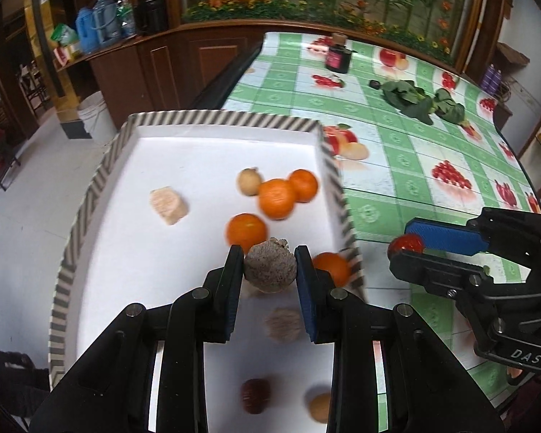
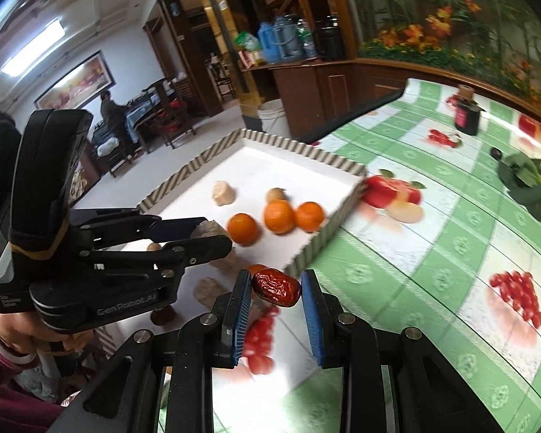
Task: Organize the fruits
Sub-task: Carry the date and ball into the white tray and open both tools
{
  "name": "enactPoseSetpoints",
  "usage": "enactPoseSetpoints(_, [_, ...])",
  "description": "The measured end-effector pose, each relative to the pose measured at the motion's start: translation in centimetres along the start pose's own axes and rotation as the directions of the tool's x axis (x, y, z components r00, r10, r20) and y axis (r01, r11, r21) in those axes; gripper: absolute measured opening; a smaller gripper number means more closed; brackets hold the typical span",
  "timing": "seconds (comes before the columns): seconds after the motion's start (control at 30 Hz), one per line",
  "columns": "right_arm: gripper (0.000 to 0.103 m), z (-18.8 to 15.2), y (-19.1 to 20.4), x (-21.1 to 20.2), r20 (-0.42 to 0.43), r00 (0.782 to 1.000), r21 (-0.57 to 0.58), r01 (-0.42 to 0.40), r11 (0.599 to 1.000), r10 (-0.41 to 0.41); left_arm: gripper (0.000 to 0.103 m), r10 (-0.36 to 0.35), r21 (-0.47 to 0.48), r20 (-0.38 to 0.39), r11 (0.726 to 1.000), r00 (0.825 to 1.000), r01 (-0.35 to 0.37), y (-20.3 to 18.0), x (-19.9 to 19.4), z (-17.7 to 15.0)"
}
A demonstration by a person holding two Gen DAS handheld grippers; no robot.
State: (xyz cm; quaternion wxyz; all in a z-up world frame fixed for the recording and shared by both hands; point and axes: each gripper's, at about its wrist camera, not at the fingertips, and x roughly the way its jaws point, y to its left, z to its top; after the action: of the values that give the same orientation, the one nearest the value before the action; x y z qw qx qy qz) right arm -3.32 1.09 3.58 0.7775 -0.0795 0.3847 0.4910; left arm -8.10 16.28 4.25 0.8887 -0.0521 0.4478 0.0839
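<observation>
Overhead, left gripper (image 1: 269, 263) jaws around a rough speckled ball (image 1: 269, 270); right gripper (image 2: 276, 288) jaws pinching a wrinkled red date (image 2: 277, 287).

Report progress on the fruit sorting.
Done: oranges and other fruits already lie in the striped tray. In hand: the left claw grips a rough brown fruit above the tray; the right claw grips a red date over the tablecloth. Left: setting both down.

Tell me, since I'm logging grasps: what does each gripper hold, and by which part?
The left gripper clamps a rough brown-grey fruit across its round sides. The right gripper pinches a wrinkled red date by its two ends.
</observation>
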Motion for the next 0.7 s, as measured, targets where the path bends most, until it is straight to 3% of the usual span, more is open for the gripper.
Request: enactPoseSetpoints(0.7, [0.027, 0.0, 4.7, 4.2, -0.108, 0.992, -0.119, -0.081, 0.99, 0.068, 0.028, 0.043, -0.092, -0.048, 0.995, 0.998, -0.047, 5.6, 1.8, -1.1])
